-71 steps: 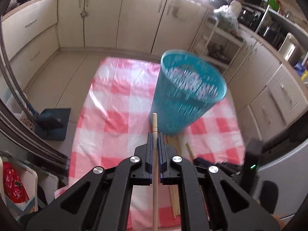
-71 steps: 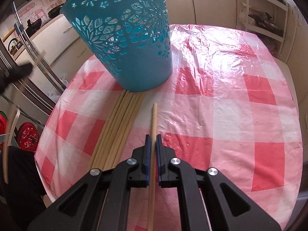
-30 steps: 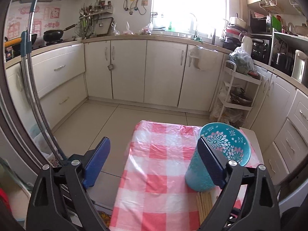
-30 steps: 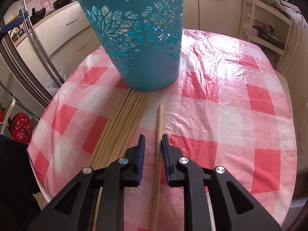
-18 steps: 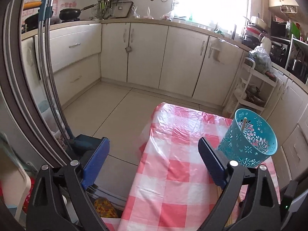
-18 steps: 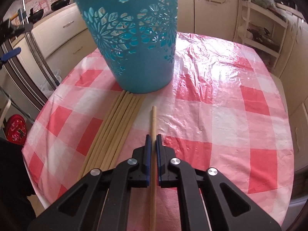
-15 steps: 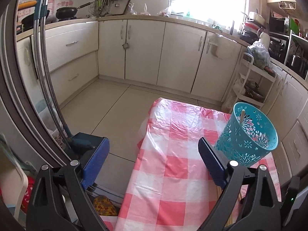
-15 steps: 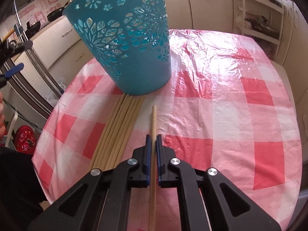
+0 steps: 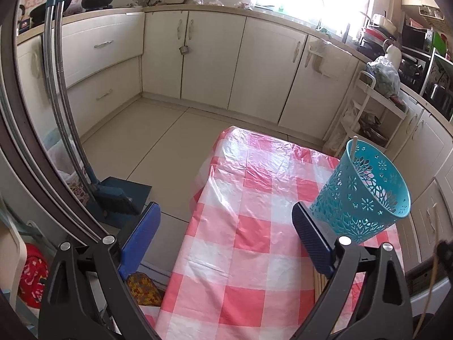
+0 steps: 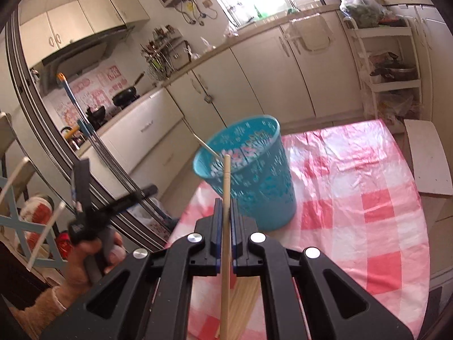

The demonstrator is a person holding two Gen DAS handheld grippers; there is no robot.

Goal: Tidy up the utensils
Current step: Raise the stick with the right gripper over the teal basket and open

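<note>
My right gripper (image 10: 225,206) is shut on a wooden chopstick (image 10: 225,243), held in the air and pointing up toward the teal cut-out basket (image 10: 254,175). Inside the basket leans one chopstick (image 10: 205,146), which in the left wrist view shows as a chopstick tip (image 9: 352,150) above the basket (image 9: 365,195). More chopsticks (image 10: 245,303) lie bundled on the red-and-white checked tablecloth (image 10: 368,226) below my right gripper. My left gripper (image 9: 226,229) stands wide open and empty, left of the basket and above the table's left edge. A hand (image 10: 93,252) holds it.
A blue dustpan and brush (image 9: 119,195) sit on the floor left of the table. A white shelf rack (image 9: 376,110) stands behind the basket. A white board (image 10: 424,158) lies off the table's far right. A chair frame (image 10: 17,198) is at the left.
My right gripper closed on the single chopstick and lifted it off the table, tilting up toward the basket rim. My left gripper, empty after holding a chopstick earlier, sank a little.
</note>
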